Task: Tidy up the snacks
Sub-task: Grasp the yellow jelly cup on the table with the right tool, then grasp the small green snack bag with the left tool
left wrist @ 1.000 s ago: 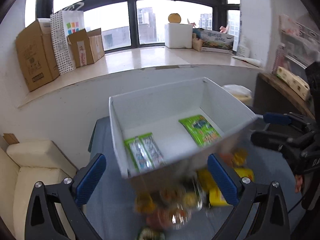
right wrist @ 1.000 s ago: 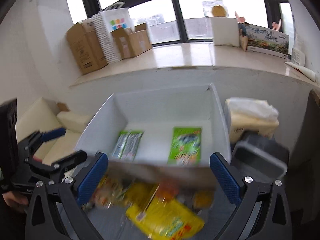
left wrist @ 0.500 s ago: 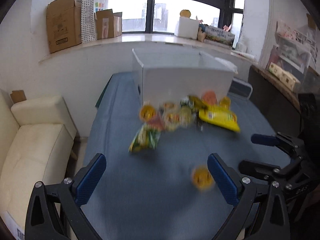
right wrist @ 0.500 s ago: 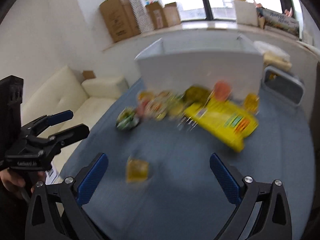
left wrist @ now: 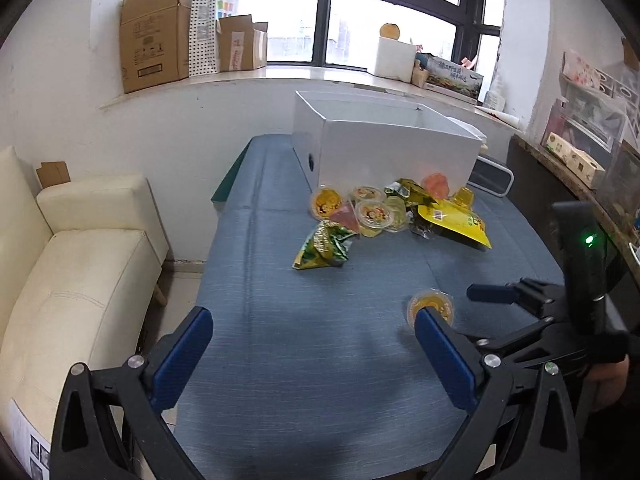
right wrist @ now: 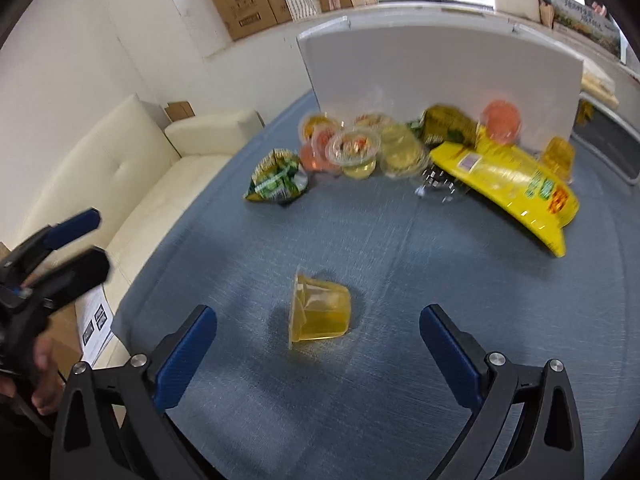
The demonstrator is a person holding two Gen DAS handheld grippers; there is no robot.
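Both grippers pulled back from box (left wrist: 384,148); fingers (right wrist: 184,356) spread, empty.

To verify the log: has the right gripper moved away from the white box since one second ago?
Yes. The right gripper has pulled back; the white box now stands farther off, beyond the snacks.
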